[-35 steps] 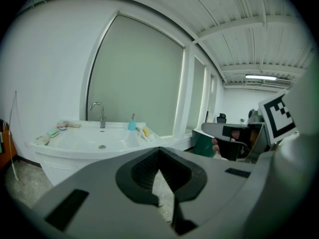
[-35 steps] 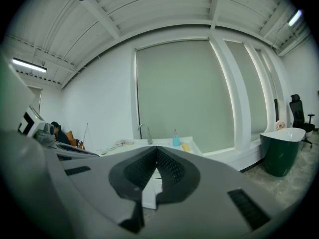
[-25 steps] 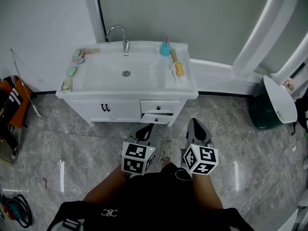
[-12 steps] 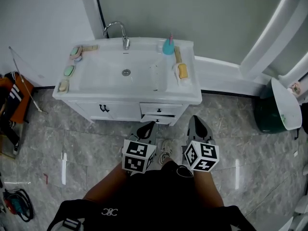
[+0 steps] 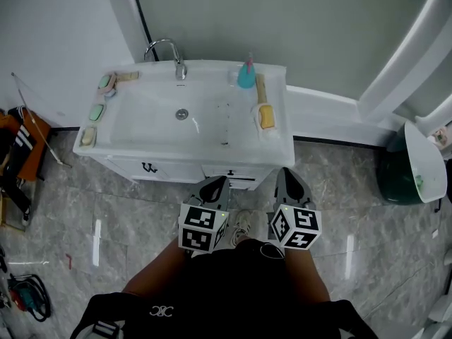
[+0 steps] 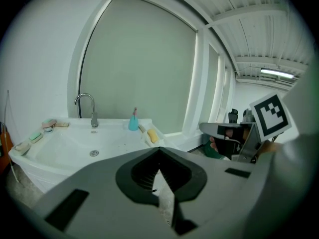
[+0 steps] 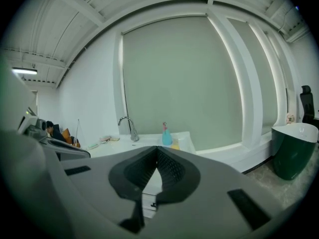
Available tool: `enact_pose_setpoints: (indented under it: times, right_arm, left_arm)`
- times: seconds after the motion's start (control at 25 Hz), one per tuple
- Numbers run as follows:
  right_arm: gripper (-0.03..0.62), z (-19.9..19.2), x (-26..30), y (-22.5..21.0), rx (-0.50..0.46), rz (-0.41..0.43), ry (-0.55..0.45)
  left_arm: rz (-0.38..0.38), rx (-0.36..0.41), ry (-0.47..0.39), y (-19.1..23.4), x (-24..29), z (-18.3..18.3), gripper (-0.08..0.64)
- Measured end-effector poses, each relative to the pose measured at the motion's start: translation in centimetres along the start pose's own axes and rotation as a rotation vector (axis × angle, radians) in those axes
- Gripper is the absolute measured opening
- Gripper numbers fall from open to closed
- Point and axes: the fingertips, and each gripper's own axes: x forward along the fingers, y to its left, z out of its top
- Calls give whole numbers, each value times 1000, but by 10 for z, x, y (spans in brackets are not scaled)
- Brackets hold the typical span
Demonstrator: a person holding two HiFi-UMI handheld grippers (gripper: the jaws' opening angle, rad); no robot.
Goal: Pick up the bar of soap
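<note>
Yellow bar of soap [image 5: 266, 116] is lying at the right edge of the sink [image 5: 212, 149], near the blue bottle [image 5: 246, 75] at the back-right corner; other small bars [image 5: 96, 111] are sitting along the left edge. L gripper [image 5: 215, 184] & R gripper [image 5: 286, 176] are hovering over the floor [image 5: 127, 217] in front of the sink, well apart from the soap, fingers [image 6: 139, 173] of both pressing together w/ nothing btwn

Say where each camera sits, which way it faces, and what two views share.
Head view: on the person's head, facing steeply down at the sink; shows legs, left gripper, right gripper.
Left gripper view: on that gripper, facing the sink along its shut jaws; right gripper shows too.
Right gripper view: on that gripper, facing the sink along its shut jaws.
Shared: faucet and blue bottle, in all three.
</note>
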Motion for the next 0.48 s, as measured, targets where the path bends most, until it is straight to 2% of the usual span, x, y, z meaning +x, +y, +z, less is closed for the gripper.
enact_pose_setpoints:
  times: [0.48]
  right_arm:
    - [6,11,63,-42,4,54,63]
  left_arm:
    - [32,-2,10,-1,66,38,0]
